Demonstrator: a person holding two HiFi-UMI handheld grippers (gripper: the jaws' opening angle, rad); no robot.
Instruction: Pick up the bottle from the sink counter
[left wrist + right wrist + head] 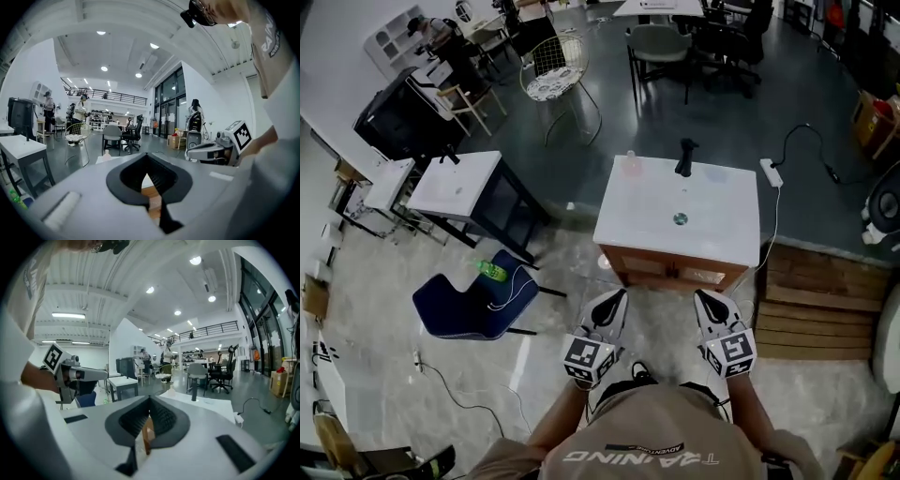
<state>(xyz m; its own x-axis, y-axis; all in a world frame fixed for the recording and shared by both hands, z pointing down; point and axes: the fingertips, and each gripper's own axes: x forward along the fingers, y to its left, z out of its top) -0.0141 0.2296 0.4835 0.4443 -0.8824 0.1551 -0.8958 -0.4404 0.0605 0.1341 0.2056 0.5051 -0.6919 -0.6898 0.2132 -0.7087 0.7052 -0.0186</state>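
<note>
The sink counter (712,234) is a white-topped wooden cabinet standing ahead of me, with a black faucet (684,157) at its far edge and a round drain (680,219) in the middle. A small pale bottle (630,165) stands upright at the counter's far left corner; it also shows in the left gripper view as a bottle (107,153) just past the jaws. My left gripper (612,302) and right gripper (710,300) hang side by side short of the counter's near edge. Both are shut and hold nothing. The right gripper view shows the faucet (193,393) ahead.
A blue chair (464,305) with a green bottle (492,271) on it sits to the left, behind it a white desk (455,183). Wooden steps (820,295) lie right of the counter. A power strip (771,172) and cable run past its far right corner.
</note>
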